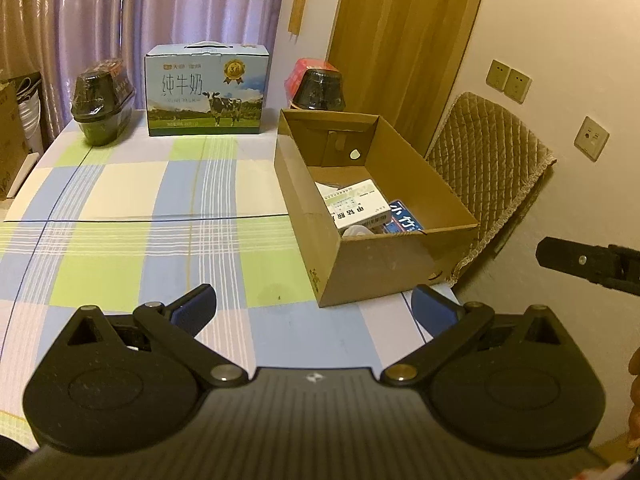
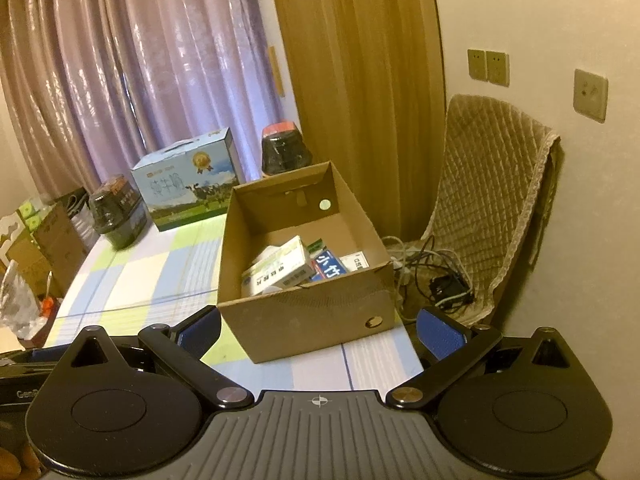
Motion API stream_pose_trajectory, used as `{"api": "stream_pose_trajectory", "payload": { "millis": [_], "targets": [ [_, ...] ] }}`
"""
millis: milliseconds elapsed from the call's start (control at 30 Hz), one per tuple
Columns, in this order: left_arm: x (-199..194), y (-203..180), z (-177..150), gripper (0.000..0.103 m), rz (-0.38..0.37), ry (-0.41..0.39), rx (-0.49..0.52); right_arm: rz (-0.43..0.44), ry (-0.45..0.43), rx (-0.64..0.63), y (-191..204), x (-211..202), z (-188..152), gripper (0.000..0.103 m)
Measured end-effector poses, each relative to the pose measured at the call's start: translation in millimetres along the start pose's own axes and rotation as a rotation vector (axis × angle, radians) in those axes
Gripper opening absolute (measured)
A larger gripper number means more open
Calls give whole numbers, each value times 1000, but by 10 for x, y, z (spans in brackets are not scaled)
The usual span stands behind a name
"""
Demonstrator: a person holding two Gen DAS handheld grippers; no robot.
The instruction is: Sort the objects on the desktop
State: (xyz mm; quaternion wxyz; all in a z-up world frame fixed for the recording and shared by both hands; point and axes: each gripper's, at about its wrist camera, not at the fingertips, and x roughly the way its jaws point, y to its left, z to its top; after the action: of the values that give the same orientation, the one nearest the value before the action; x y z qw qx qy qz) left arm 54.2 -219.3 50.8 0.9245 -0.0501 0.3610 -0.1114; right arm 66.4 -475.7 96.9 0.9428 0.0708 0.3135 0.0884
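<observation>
The open cardboard box (image 1: 372, 216) sits at the right end of the counter (image 1: 120, 200), holding a white medicine carton (image 1: 358, 206) that leans over a blue packet (image 1: 404, 218) in its near half. It lies ahead and to the right of the left gripper (image 1: 314, 304), whose blue-padded fingers (image 1: 194, 308) are spread wide with nothing between them, hovering over the checked cloth just short of the box's near left corner. The right gripper (image 2: 320, 330) faces the box's near wall almost head-on, jaws likewise spread and empty, with the near wall between its fingertips in that view. The right wrist view looks deeper into the box, showing a small white label card (image 2: 360, 260) by the right wall and a green clip (image 2: 316, 245) behind the carton; it also shows cables and a black adapter (image 2: 448, 288) on the quilted chair (image 2: 492, 200) past the counter's right edge. The left wrist view shows more of the bare counter, with the milk carton case (image 1: 206, 90) and two dark wrapped tubs (image 1: 102, 100) along the far edge, and the tip of the right gripper entering from the right. Both grippers are held roughly level, tilted slightly down.
</observation>
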Motion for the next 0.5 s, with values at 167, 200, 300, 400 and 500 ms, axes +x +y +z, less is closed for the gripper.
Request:
{"api": "stream_pose_trajectory", "payload": {
  "millis": [167, 200, 300, 400, 500],
  "targets": [
    [-77, -42, 5, 102, 1, -3, -9, -6, -6, -22, 63, -95, -7, 101],
    [-82, -47, 8, 102, 2, -6, -9, -6, -6, -24, 71, -106, -8, 101],
    [-91, -70, 10, 102, 5, -13, -1, -5, -10, -32, 89, -128, -4, 101],
    [-88, -79, 8, 102, 2, -19, 2, -12, -15, -58, 119, -141, -12, 101],
    [-72, -91, 9, 102, 3, -19, 8, -13, -8, -65, 126, -118, -31, 101]
  ]
}}
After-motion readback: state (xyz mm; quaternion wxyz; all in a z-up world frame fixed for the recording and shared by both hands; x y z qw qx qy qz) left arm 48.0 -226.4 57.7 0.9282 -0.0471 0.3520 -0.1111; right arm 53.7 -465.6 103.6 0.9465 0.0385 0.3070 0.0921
